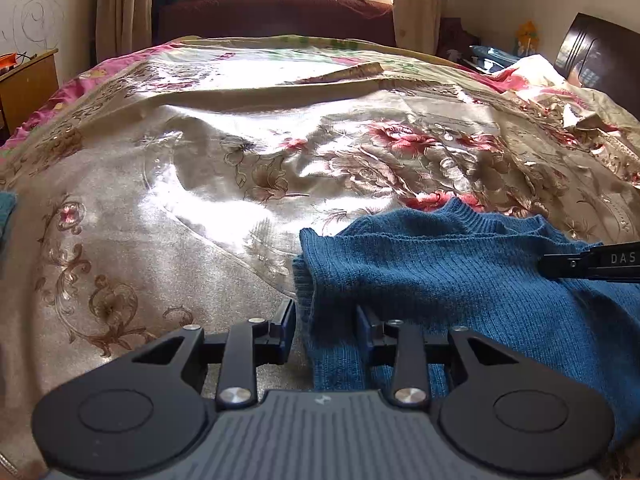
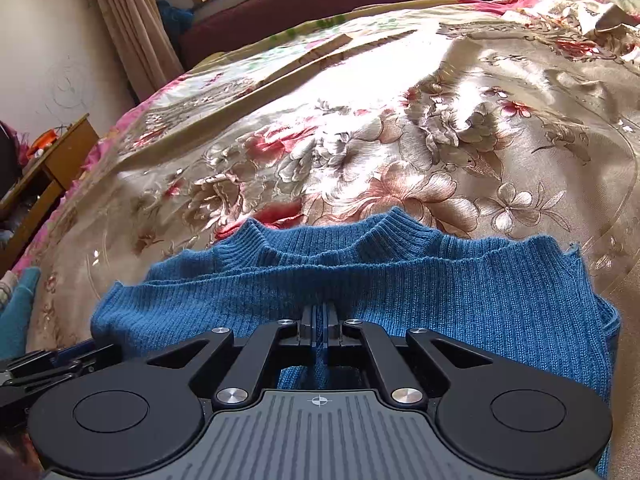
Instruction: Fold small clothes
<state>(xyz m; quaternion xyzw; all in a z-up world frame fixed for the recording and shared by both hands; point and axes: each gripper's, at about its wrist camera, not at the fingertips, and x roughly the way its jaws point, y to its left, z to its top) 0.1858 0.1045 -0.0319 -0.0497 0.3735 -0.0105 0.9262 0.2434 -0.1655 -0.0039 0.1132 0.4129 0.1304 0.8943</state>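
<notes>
Two grippers at blue ribbed knit sweater [image 2: 400, 292], flat on floral satin bedspread [image 1: 200, 184]: right gripper [image 2: 320, 326] pinched on a fold, for lifting; left gripper [image 1: 326, 330] part-open, astride sweater's edge, ungripped.

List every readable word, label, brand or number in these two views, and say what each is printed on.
"DAS": white letters on the black right gripper where it enters the left wrist view at the right edge; the word is cut off by the frame.
Scribbles on the wall: drawn loops, not text.
Nothing else is readable; the blue sweater shows no label.
</notes>
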